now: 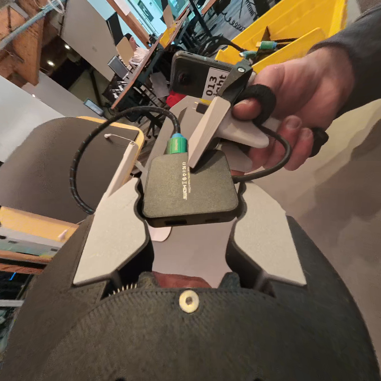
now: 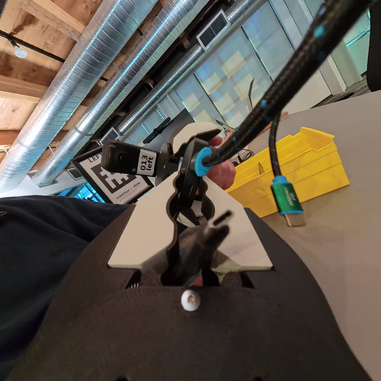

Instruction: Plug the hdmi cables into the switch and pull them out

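One loose plug [image 2: 288,201], rt view only

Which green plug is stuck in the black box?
The green plug at the switch's far edge is plugged in; the other green plug dangles free beside the yellow bin.

Open-plan lab (exposed ducts [image 2: 68,86], rows of workbenches [image 1: 144,61])

Silver ducts [image 2: 86,86] under wooden ceiling [image 2: 31,68], tall windows [image 2: 231,68], desks [image 1: 144,61] beyond.
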The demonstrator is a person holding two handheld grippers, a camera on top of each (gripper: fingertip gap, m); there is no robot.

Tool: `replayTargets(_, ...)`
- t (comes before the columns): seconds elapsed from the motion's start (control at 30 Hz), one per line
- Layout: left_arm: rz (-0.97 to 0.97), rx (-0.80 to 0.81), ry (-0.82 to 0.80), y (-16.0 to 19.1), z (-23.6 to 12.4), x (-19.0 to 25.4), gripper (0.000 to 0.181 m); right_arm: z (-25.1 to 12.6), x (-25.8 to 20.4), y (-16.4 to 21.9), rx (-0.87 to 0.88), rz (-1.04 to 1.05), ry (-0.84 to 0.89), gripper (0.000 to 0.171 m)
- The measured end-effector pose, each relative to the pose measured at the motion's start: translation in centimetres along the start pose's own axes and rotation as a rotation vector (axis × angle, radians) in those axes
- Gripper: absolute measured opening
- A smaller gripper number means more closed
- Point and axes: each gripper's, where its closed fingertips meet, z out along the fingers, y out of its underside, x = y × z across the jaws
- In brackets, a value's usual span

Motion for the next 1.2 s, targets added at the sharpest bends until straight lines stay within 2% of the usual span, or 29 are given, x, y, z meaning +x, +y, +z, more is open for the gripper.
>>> replayTargets(0.1,0.023,-0.056,0.0,0.4,-0.1,-0.2,0.087,0.1,0.2,0.0,-0.002,-0.037,0.04,0.013)
replayTargets(0.2,0.133,-0.223,0.028,2.1,-0.1,0.0,0.101,-0.1,1.7,0.1,-0.038,-0.109,0.171,0.011)
replayTargets(0.33,0.077,-0.292,0.095,1.6,-1.3,0.1,0.101,-0.9,3.3,-0.5,-0.009,-0.145,0.296,0.011)
replayTargets(0.47,-0.031,-0.283,0.017,0.1,-0.5,-0.7,0.101,-0.4,3.7,-0.2,-0.034,-0.186,0.361,0.011)
replayTargets(0.53,0.024,-0.373,-0.086,1.2,0.4,-1.3,0.1,0.1,3.5,-0.2,-0.038,-0.193,0.372,0.011)
replayTargets(0.6,0.037,-0.453,-0.105,2.9,1.1,-0.9,0.096,0.5,3.3,0.1,-0.051,-0.21,0.385,0.011)
replayTargets(0.8,0.012,-0.455,-0.151,4.3,1.5,-1.1,0.078,0.8,3.9,1.0,-0.08,-0.222,0.437,0.011)
replayTargets(0.93,0.078,-0.453,-0.16,4.5,1.4,-1.2,0.076,0.9,4.0,1.2,-0.105,-0.281,0.452,0.011)
replayTargets(0.97,0.088,-0.461,-0.154,4.6,1.4,-1.2,0.076,0.8,4.0,1.2,-0.121,-0.316,0.463,0.012)
replayTargets(1.07,0.083,-0.476,-0.151,5.1,0.9,-1.6,0.076,0.1,4.2,0.5,-0.154,-0.421,0.525,0.035)
replayTargets(1.2,0.043,-0.503,-0.117,5.6,0.4,-2.0,0.075,-1.8,4.2,0.5,-0.339,-0.685,0.615,0.029)
